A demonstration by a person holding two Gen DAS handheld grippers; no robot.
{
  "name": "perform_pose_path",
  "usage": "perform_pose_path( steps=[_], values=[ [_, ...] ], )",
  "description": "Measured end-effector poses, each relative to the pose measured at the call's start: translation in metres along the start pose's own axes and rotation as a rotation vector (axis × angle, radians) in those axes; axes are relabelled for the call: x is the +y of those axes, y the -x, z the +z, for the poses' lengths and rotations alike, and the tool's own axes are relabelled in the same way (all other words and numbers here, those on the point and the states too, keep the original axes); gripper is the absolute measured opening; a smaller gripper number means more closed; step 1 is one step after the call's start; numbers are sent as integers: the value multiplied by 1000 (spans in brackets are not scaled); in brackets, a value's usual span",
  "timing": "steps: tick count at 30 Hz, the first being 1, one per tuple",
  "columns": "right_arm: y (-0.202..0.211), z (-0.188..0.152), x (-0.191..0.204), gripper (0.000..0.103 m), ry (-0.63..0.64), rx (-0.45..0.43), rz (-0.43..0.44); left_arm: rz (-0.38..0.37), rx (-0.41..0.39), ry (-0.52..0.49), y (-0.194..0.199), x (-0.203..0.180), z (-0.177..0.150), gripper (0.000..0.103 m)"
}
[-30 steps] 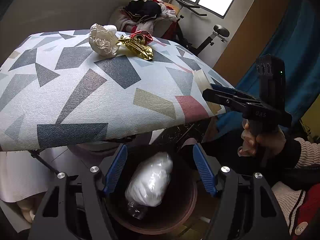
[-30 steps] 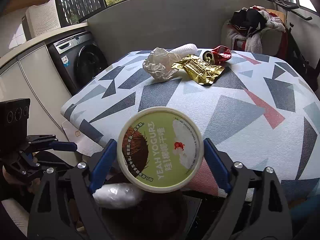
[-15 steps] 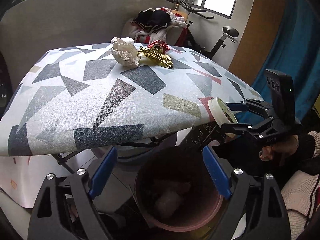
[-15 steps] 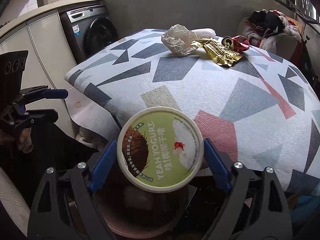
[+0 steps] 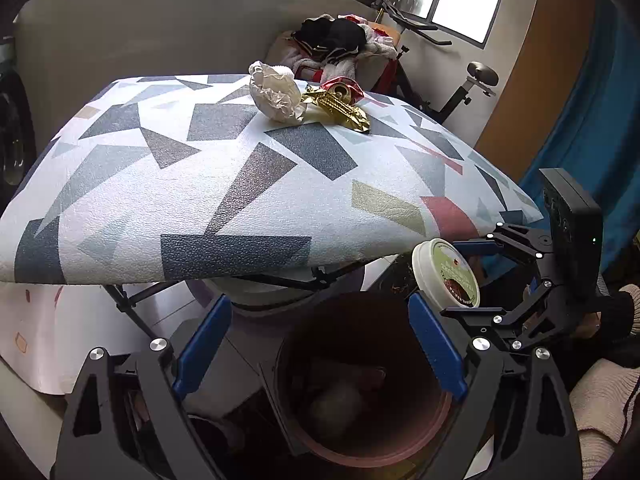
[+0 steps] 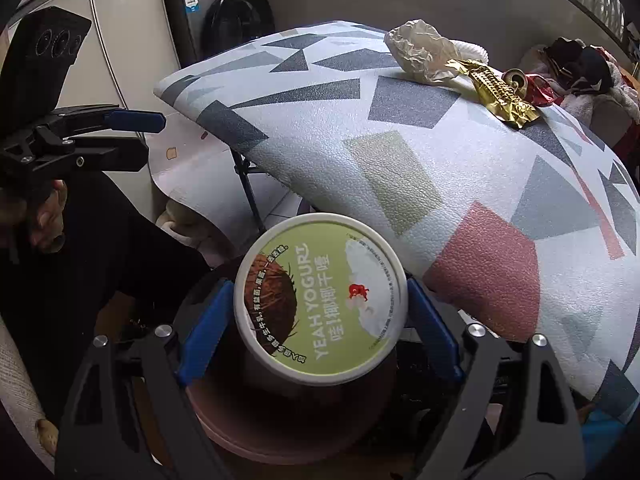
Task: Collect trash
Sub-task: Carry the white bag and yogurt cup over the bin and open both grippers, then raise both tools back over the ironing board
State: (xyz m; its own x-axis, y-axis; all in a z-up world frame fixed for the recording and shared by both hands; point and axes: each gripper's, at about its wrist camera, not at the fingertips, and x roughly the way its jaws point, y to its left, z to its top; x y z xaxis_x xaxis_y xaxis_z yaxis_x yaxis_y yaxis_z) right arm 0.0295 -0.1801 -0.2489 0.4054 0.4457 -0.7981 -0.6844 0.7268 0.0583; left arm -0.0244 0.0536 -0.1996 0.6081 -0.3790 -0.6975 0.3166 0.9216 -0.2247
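The yogurt tub (image 6: 320,300), green-lidded and lying on its side with the lid facing the camera, sits clamped between the blue pads of the right hand-held gripper (image 6: 318,312), whose jaws stand wide around its body; in the left wrist view the same tub (image 5: 446,274) hangs at the desk's front corner, just above the rim of the bin (image 5: 436,428). The left hand-held gripper (image 5: 320,344) holds nothing: its jaws have just been opening and now stand wide apart over the bin's mouth, with a pale wad visible low inside the bin. Judging from this, the step in hand is dropping the tub into the bin (image 6: 248,440), which shows as a reddish rim directly beneath the tub. To do it well, the tub should be carried fully over the opening, clear of the desk (image 5: 224,200) edge and of the folding legs beneath it, and lowered a little before the pads let go, so that it falls inside rather than bouncing off the rim. The empty left gripper is best drawn aside first, since it crowds the same opening. Farther out, at the far end of the patterned desk, more trash waits: a crumpled paper ball (image 5: 276,96), a gold wrapper (image 5: 340,110) touching it, and a crushed red can (image 5: 342,88) just behind.
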Motion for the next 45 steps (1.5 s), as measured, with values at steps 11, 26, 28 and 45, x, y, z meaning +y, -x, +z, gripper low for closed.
perform_pose_path(
  steps=[11,26,28,45],
  values=[
    [-2,1,-4,96,-13,2,-26,4,10,2,-4,1,-1,89],
    [4,1,-32,97,-150,-33,-79,18,14,8,-6,4,-1,91],
    [4,0,-31,97,-149,-33,-79,19,16,10,-6,5,-1,91],
    [10,11,-52,97,-200,-56,-103,43,-5,-14,-5,4,12,94]
  ],
)
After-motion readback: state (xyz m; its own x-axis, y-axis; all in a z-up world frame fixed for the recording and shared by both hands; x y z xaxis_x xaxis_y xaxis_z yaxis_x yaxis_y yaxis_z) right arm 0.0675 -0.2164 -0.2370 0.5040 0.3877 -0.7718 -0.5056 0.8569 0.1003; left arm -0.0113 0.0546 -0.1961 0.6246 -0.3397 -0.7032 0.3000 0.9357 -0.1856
